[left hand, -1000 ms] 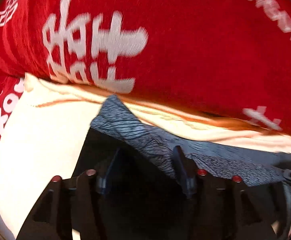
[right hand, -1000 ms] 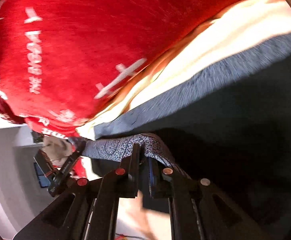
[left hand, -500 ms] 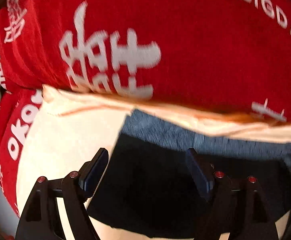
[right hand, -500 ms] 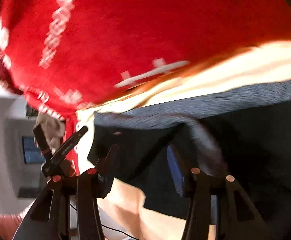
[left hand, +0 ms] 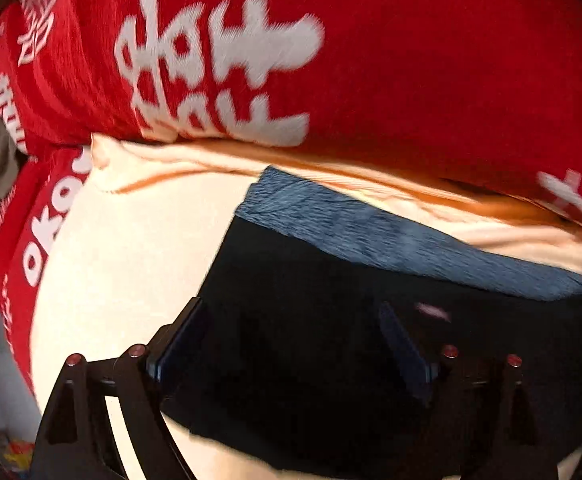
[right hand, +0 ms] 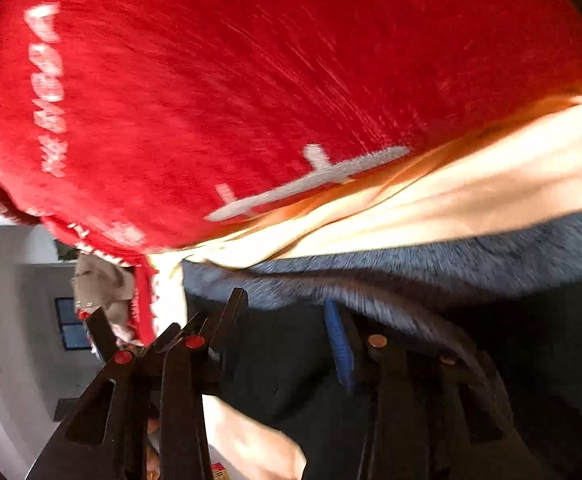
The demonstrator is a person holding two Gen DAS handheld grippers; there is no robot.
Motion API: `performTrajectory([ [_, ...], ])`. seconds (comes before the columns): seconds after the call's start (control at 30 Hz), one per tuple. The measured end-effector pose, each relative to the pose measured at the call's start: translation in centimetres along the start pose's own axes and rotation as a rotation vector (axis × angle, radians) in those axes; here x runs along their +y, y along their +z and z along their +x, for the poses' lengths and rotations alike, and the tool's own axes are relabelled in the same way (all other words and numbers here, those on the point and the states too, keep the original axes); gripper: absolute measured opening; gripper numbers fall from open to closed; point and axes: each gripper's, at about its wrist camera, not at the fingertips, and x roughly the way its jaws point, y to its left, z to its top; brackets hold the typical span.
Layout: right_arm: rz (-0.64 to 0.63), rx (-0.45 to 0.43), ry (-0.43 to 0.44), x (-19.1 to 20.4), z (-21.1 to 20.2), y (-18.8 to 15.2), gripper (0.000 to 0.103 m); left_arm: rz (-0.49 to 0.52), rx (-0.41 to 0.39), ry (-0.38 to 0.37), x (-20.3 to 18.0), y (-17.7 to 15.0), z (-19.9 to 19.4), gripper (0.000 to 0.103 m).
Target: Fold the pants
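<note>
Lying flat ahead of both tools, the dark pants rest on a cream sheet, their grey-blue waistband along the far edge. The left tool has its fingers spread wide over the dark cloth, gripping nothing. The right tool is likewise spread above the pants, its blue pad exposed. Beyond both tools, a red blanket with white lettering fills the background.

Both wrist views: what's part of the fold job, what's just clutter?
Job:
- dark pants with grey waistband
- left tool, open
- right tool, open

Lying about:
- red printed blanket
- cream sheet
- beige cloth
</note>
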Motion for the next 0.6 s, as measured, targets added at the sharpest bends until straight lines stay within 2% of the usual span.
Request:
performTrajectory([
  [0.13, -0.066, -0.003, 0.002, 0.0, -5.8, -4.0, 0.044, 0.124, -0.01, -0.028, -3.7, -2.8, -5.0, 0.088],
  [0.23, -0.072, -0.028, 0.023, -0.7, -10.1, -7.7, 0.046, 0.226, 0.014, -0.096, -7.5, -5.7, -7.8, 0.088],
  [0.3, -0.059, -0.067, -0.015, -2.3, -13.6, -10.4, 0.051, 0.279, 0.037, -0.166, -10.1, -7.4, -9.1, 0.088],
  [0.4, 0.009, -0.109, -0.083, -4.6, -17.1, -14.5, 0.052, 0.362, 0.065, -0.254, -13.9, -9.8, -10.7, 0.088],
  [0.47, 0.098, -0.142, -0.121, -7.2, -19.6, -17.5, 0.052, 0.409, 0.079, -0.318, -17.0, -11.1, -11.9, 0.088],
  [0.5, 0.15, -0.153, -0.146, -8.9, -20.9, -19.3, 0.052, 0.428, 0.096, -0.393, -18.3, -12.0, -12.4, 0.088],
  [0.6, 0.274, -0.181, -0.229, -12.4, -23.2, -24.9, 0.052, 0.51, 0.112, -0.498, -22.8, -14.0, -13.7, 0.088],
])
